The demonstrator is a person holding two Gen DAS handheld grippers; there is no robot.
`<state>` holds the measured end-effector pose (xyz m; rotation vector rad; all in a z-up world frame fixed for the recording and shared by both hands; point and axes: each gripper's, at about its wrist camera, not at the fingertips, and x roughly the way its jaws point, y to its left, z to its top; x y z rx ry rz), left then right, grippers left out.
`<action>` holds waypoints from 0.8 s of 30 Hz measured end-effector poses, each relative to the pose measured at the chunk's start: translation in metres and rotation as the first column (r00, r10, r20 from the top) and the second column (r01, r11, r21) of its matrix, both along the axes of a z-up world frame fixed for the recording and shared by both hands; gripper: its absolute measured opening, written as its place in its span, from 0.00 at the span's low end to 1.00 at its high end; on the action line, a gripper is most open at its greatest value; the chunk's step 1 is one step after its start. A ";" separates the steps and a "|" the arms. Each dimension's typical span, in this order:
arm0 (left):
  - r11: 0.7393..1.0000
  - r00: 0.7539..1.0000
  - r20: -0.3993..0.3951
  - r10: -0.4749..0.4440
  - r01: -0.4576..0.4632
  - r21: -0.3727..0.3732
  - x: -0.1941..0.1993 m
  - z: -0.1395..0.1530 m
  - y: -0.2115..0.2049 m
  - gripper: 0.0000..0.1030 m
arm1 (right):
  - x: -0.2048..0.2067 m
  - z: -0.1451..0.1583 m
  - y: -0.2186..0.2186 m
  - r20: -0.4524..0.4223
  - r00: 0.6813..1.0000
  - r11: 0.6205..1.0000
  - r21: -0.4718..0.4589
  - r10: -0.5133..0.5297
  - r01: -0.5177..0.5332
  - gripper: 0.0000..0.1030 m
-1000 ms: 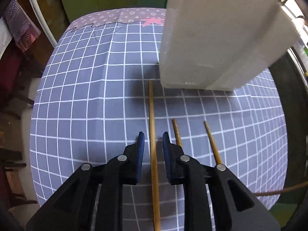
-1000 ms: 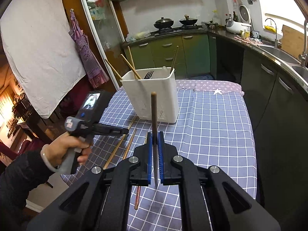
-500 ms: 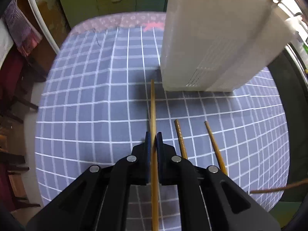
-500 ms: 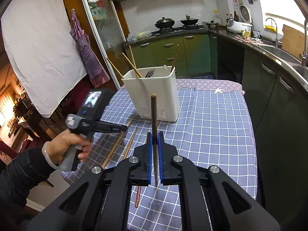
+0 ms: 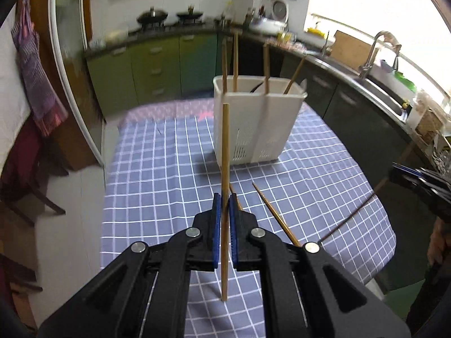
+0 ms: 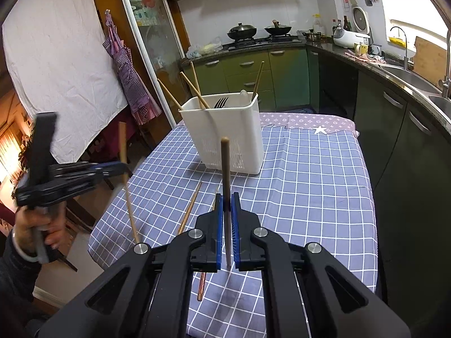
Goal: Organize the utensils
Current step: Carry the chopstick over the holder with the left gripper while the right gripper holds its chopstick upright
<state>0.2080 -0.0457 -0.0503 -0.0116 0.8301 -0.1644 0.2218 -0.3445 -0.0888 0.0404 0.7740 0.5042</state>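
The light bamboo chopstick [image 5: 225, 152] stands nearly upright, pinched in the left gripper [image 5: 224, 208] above the near part of the checked tablecloth [image 5: 157, 169]; the right gripper [image 6: 227, 205] clamps a darker chopstick [image 6: 225, 169] the same way; beyond both, at the far middle of the table, the white utensil holder [image 5: 253, 124] already carries several chopsticks and a fork [image 6: 220, 102]; two loose chopsticks [image 5: 274, 214] lie on the cloth nearer by. To finish well, I judge each stick should travel upright, clear the rim, then drop tip-first into an open compartment.
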 end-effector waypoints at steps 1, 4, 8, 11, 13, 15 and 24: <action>1.000 1.000 0.014 -0.003 0.003 0.001 -0.005 0.001 0.003 0.06 | 0.000 0.000 0.001 0.001 1.000 1.000 -0.005 0.000 0.000 0.06; 1.000 0.998 0.059 -0.018 0.017 0.016 -0.021 0.008 0.004 0.06 | -0.001 -0.001 0.003 0.000 1.000 1.000 -0.011 0.002 -0.002 0.06; 0.999 0.996 0.086 -0.034 0.032 0.026 -0.028 0.016 0.001 0.06 | -0.001 -0.001 0.005 0.003 1.000 1.000 -0.018 0.003 -0.003 0.06; 0.999 0.995 0.093 -0.036 0.033 0.024 -0.027 0.020 0.002 0.06 | -0.002 -0.001 0.006 0.005 1.000 1.000 -0.022 0.005 -0.004 0.06; 0.999 0.995 0.089 -0.034 0.033 0.016 -0.023 0.021 0.002 0.06 | -0.003 0.000 0.006 0.007 1.000 1.000 -0.023 0.007 -0.007 0.06; 0.999 0.996 0.081 -0.037 0.037 0.011 -0.020 0.022 0.001 0.06 | -0.003 0.000 0.006 0.007 1.000 1.000 -0.023 0.008 -0.007 0.06; 0.998 0.993 0.096 -0.066 0.067 -0.006 -0.002 0.054 -0.011 0.06 | -0.003 0.000 0.006 0.008 1.000 1.000 -0.023 0.009 -0.009 0.06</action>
